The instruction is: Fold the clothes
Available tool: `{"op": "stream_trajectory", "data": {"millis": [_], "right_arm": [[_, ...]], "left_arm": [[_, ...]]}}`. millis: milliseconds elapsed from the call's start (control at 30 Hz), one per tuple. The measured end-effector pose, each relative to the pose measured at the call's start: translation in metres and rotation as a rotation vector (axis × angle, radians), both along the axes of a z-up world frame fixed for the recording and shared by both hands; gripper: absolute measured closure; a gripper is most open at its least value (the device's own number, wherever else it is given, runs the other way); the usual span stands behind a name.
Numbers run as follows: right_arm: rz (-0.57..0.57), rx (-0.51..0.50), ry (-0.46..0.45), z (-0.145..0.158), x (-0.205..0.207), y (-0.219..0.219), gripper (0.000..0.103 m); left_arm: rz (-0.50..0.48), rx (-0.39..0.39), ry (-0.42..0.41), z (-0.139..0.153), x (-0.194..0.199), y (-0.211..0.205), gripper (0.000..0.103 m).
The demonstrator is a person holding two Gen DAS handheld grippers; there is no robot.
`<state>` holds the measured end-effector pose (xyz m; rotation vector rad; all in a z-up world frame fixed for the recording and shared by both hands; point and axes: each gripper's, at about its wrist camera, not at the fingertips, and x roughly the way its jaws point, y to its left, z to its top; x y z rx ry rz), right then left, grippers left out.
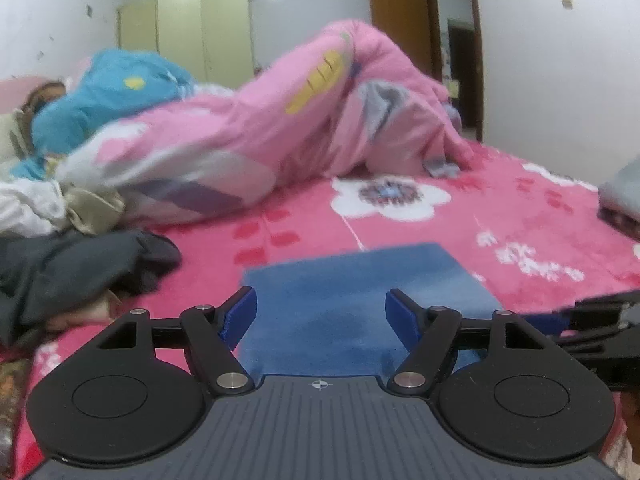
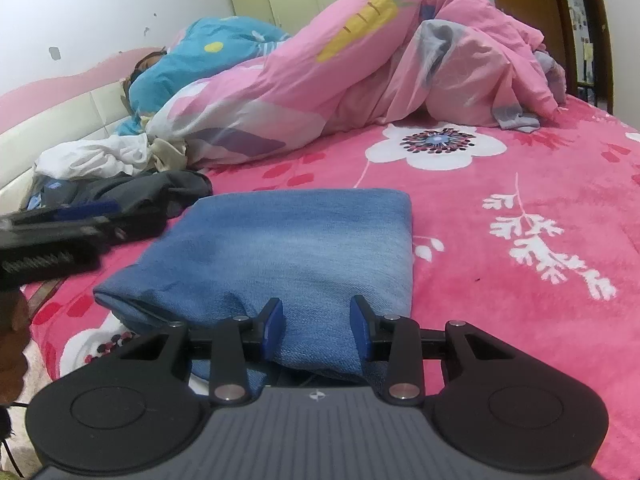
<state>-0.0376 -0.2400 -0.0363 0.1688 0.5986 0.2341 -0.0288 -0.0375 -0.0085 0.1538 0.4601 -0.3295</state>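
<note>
A folded blue denim garment point(image 2: 288, 248) lies on the pink flowered bedspread point(image 2: 500, 184). My right gripper point(image 2: 317, 326) is at its near edge, and the blue pads press on a raised fold of the denim. My left gripper point(image 1: 321, 312) hovers over the same garment point(image 1: 360, 280) from the left side. Its fingers stand wide apart and the cloth lies flat beneath them, untouched. Each gripper shows in the other's view: the left gripper point(image 2: 92, 210) at the left edge, the right gripper point(image 1: 600, 320) at the right edge.
A heap of dark clothes point(image 1: 80, 268) and white ones point(image 2: 96, 160) lies to the left. A bunched pink quilt point(image 2: 360, 60) and a blue blanket point(image 2: 208, 56) over a lying person fill the far side. Wardrobe point(image 1: 192, 36) and doorway point(image 1: 452, 40) stand behind.
</note>
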Motion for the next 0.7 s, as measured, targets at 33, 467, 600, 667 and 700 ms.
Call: {"op": "stream_trajectory", "data": {"millis": [33,467,600,667,700], "right_arm": [[-0.003,-0.005,-0.001,0.0,0.0,0.001,0.064],[-0.036,-0.077,-0.07,0.02,-0.008,0.013,0.064],[-0.023,-0.073,-0.143,0.045,-0.008,0.02,0.064],[-0.004,-0.093,-0.125,0.042,-0.003,0.026,0.064],[0.004,-0.103,-0.105,0.039,0.0,0.029,0.064]], "left_arm": [[0.007,0.005,0.019,-0.005,0.003,0.0,0.031],[0.058,-0.193,0.186,-0.039,0.022,0.048,0.03],[0.045,-0.224,0.189,-0.042,0.023,0.053,0.029],[0.043,-0.235,0.192,-0.043,0.024,0.055,0.027],[0.043,-0.239,0.193,-0.044,0.024,0.055,0.026]]}}
